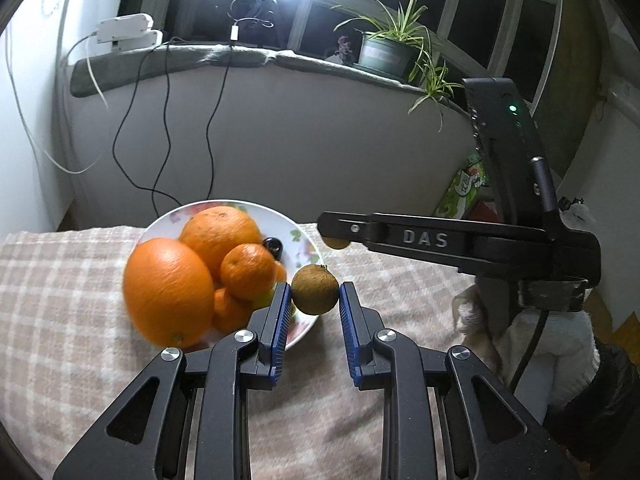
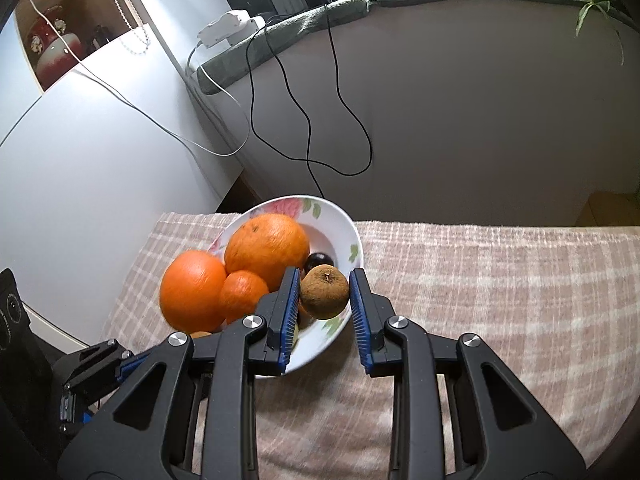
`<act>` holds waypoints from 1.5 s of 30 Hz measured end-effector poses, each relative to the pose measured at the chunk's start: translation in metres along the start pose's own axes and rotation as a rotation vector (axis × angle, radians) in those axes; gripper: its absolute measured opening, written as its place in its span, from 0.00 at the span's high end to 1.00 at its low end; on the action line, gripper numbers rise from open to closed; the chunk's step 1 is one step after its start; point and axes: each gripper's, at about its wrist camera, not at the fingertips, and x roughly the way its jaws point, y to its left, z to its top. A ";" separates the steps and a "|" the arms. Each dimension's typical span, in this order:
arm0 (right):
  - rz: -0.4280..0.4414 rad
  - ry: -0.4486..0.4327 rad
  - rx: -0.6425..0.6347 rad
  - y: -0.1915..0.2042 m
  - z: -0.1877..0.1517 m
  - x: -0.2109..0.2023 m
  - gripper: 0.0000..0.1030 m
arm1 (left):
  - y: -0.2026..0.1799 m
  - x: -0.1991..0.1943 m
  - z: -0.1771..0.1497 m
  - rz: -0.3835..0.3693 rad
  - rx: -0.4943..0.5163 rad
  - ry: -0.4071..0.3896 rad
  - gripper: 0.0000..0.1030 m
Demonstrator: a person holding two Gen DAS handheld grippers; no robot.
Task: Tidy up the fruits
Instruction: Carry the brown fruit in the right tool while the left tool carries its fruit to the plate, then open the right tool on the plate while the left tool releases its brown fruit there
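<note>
A white flowered plate [image 1: 224,205] [image 2: 352,236] on the checked cloth holds two big oranges [image 1: 168,288] [image 2: 266,250], smaller tangerines [image 1: 247,270] [image 2: 242,294] and a dark round fruit [image 1: 273,245] [image 2: 319,260]. My left gripper [image 1: 315,286] is shut on a small brown round fruit [image 1: 315,290], hanging just off the plate's right rim. My right gripper [image 2: 326,272] is shut on a similar brown fruit [image 2: 324,292] above the plate's near right part. In the left wrist view the right gripper [image 1: 334,236] comes in from the right, its brown fruit [image 1: 339,243] peeking below the finger.
The beige checked cloth [image 2: 480,280] covers the table up to a pale wall with hanging black cables [image 2: 308,128]. A potted plant [image 1: 386,50] stands on the sill. A gloved hand [image 1: 540,336] grips the right tool. A green packet [image 1: 460,192] sits beyond the table's right end.
</note>
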 end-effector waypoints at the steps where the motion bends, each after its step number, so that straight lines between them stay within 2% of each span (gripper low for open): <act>1: 0.001 0.000 0.000 -0.002 0.002 0.002 0.74 | -0.002 0.003 0.001 -0.001 0.002 0.000 0.78; 19: 0.023 0.019 -0.005 -0.020 0.016 0.035 0.74 | -0.013 0.034 0.009 0.006 0.027 0.021 0.78; 41: 0.040 0.041 -0.050 -0.011 0.018 0.046 0.74 | -0.009 0.040 0.008 0.039 0.024 0.027 0.77; 43: 0.038 0.042 -0.051 -0.012 0.018 0.047 0.68 | -0.009 0.040 0.008 0.041 0.023 0.028 0.77; 45: 0.035 0.036 -0.052 -0.013 0.018 0.046 0.56 | -0.009 0.039 0.008 0.042 0.022 0.025 0.75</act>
